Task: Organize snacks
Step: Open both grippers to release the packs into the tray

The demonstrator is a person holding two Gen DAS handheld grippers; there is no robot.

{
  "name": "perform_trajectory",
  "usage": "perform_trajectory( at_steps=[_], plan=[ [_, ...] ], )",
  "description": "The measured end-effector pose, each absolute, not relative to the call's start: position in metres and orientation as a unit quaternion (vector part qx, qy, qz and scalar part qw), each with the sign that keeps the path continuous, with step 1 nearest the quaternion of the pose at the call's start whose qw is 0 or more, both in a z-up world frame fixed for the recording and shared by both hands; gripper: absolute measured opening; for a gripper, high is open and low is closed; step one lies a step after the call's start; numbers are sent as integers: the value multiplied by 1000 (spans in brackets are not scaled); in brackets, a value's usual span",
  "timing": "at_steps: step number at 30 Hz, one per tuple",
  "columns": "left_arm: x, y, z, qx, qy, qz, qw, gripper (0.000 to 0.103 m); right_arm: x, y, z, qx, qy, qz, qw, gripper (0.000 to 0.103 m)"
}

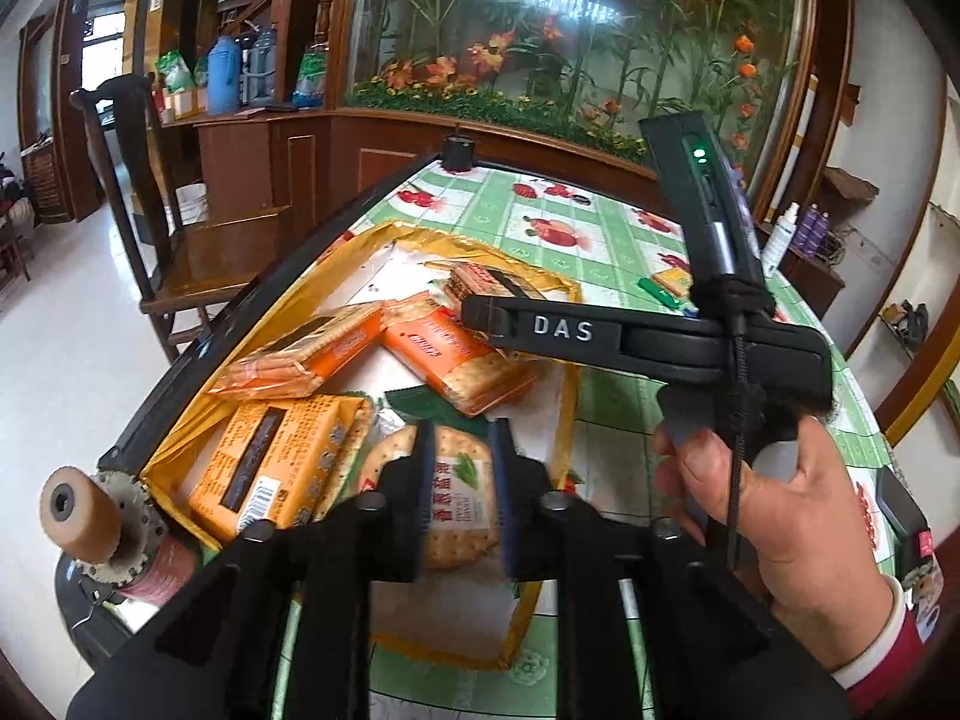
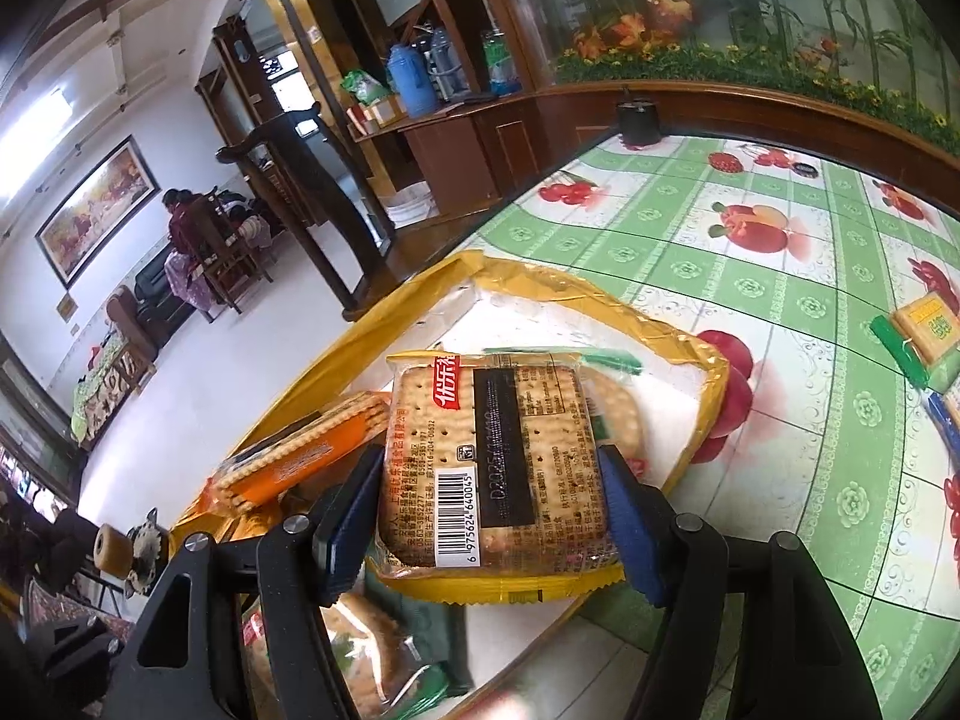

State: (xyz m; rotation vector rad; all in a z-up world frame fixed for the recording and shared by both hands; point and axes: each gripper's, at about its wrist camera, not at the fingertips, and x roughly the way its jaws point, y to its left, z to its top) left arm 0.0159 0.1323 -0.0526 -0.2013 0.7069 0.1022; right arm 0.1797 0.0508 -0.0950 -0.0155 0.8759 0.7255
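A white tray with a yellow rim [image 1: 180, 438] [image 2: 708, 360] lies at the table's near left and holds several cracker packets. My left gripper [image 1: 461, 495] is shut on a round cracker packet with green print [image 1: 459, 480], low over the tray's near end. My right gripper [image 2: 489, 516] is shut on a square cracker packet with a yellow edge and a barcode [image 2: 492, 462], held above the tray. In the left wrist view the right gripper's body [image 1: 630, 339] reaches over the tray from the right. Orange packets [image 1: 300, 354] [image 2: 300, 462] lie in the tray.
The table has a green checked cloth with fruit prints [image 2: 750, 276]. Loose green and yellow packets [image 2: 924, 336] [image 1: 666, 288] lie at the right. A black pot [image 2: 637, 117] stands at the far edge. A wooden chair [image 1: 180, 240] and a spool [image 1: 96, 516] are at the left.
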Motion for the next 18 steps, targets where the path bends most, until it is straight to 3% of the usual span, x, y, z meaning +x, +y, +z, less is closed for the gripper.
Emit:
perform_trajectory(
  at_steps=[2,3,11,14,18],
  plan=[
    [14,132,-52,-95,343,61,932,51,178,52,-95,-7,415,346,842,70],
    [13,132,-51,-93,339,70,933,56,177,52,-95,-6,415,346,841,70],
    [10,130,-50,-88,344,75,932,59,173,37,-88,16,412,342,844,73],
    [10,126,-51,-91,346,68,931,62,167,17,-81,26,402,330,854,86],
    [17,107,-49,-82,348,43,933,64,162,-30,-82,43,399,294,868,87]
  ],
)
